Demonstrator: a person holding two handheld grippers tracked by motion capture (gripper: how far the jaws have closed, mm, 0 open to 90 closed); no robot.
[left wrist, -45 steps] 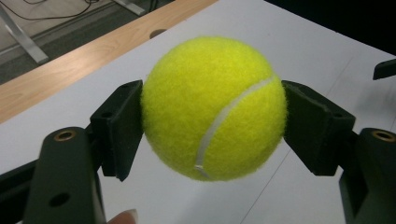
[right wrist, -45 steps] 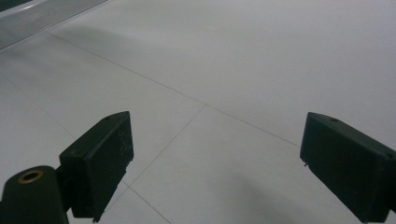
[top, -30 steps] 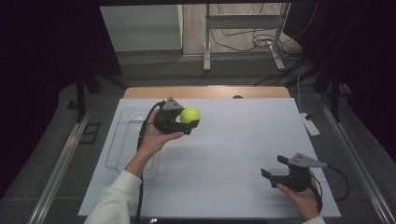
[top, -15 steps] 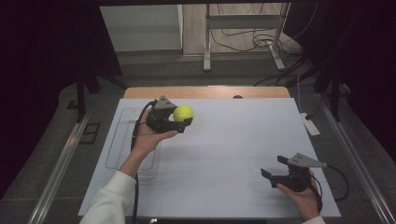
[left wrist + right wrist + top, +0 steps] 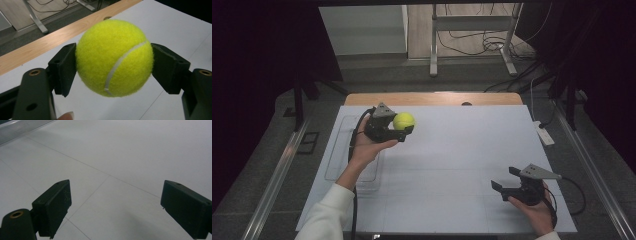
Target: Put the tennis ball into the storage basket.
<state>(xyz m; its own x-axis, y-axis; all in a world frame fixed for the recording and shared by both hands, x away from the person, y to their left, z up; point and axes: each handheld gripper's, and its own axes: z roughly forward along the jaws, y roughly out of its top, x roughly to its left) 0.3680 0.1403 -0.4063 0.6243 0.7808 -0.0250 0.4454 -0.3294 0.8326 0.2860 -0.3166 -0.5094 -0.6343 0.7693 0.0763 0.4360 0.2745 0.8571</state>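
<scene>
Leftmost in the high view, dark floor runs beside the tabletop (image 5: 452,165), crossed by a pale metal rail (image 5: 277,175) that slants up along the edge. Just inside that edge a clear shallow tray (image 5: 337,165) lies on the white sheet covering the tabletop, and a white sleeve (image 5: 327,215) comes up over it from the bottom. That arm carries the left gripper (image 5: 404,131), raised above the sheet near the far left part of the surface, its grey three-cornered plate on top and a black cable trailing down along the forearm. Its fingers (image 5: 63,68) are clamped on a yellow tennis ball (image 5: 403,120); in the left gripper view the ball (image 5: 114,57) sits squarely between the two black pads, both pressing into its fuzz, a white seam curving down its front, clear of the sheet below. Behind it a strip of bare wood (image 5: 432,98) shows at the far edge of the tabletop, and beyond that grey floor, a white cabinet (image 5: 364,30), the legs of a metal stand (image 5: 472,40) and loose cables. The middle of the white sheet is marked by faint thin lines. Farther right, near the front edge, the right gripper (image 5: 504,179) rests low in the person's hand, its fingers (image 5: 53,206) spread wide with nothing between them, the lined sheet under them. A white power strip (image 5: 544,134) lies at the right edge.
</scene>
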